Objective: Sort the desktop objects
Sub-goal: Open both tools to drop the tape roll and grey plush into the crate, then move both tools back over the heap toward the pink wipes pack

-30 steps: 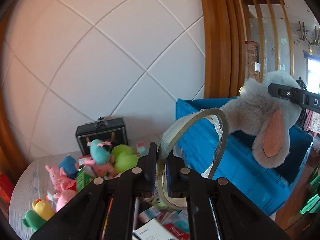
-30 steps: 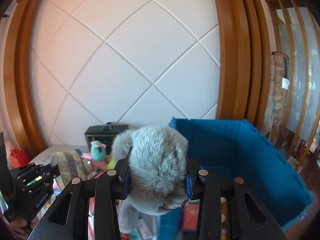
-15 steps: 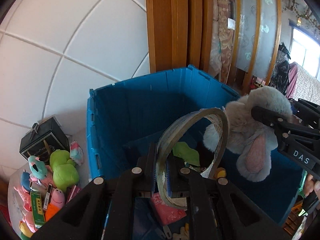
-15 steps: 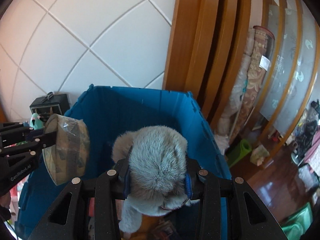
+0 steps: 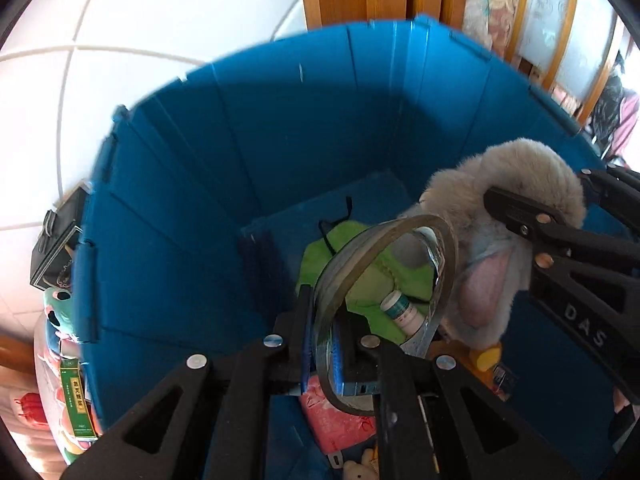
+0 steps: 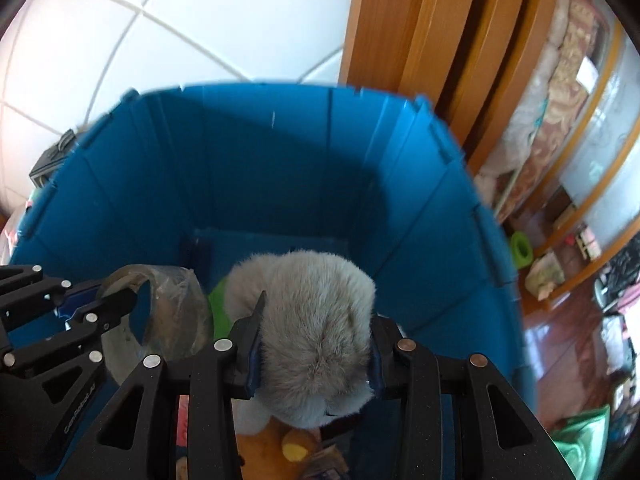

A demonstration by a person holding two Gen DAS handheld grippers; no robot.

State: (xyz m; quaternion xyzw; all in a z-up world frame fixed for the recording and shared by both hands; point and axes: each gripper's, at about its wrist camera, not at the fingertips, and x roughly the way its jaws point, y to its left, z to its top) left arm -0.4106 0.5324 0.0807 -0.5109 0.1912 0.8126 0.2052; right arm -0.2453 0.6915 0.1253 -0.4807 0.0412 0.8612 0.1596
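Observation:
My left gripper [image 5: 322, 344] is shut on a roll of clear tape [image 5: 384, 280] and holds it over the open blue bin [image 5: 200, 184]. The tape roll also shows in the right wrist view [image 6: 172, 312], held by the left gripper [image 6: 108, 308]. My right gripper [image 6: 314, 348] is shut on a grey plush toy [image 6: 316, 320] and holds it above the bin [image 6: 420, 208]. In the left wrist view the plush [image 5: 504, 216] hangs just right of the tape, gripped by the right gripper [image 5: 536, 236].
Inside the bin lie a green cloth [image 5: 360, 272], a white bottle [image 5: 400, 312], a pink item [image 5: 340, 416] and a yellow piece [image 5: 486, 356]. Left of the bin are a black box [image 5: 56, 240], a green carton [image 5: 74, 400] and small plush toys. Wooden frames stand behind.
Both grippers have moved from the table side to over the blue bin and tilted down into it, each still holding its object.

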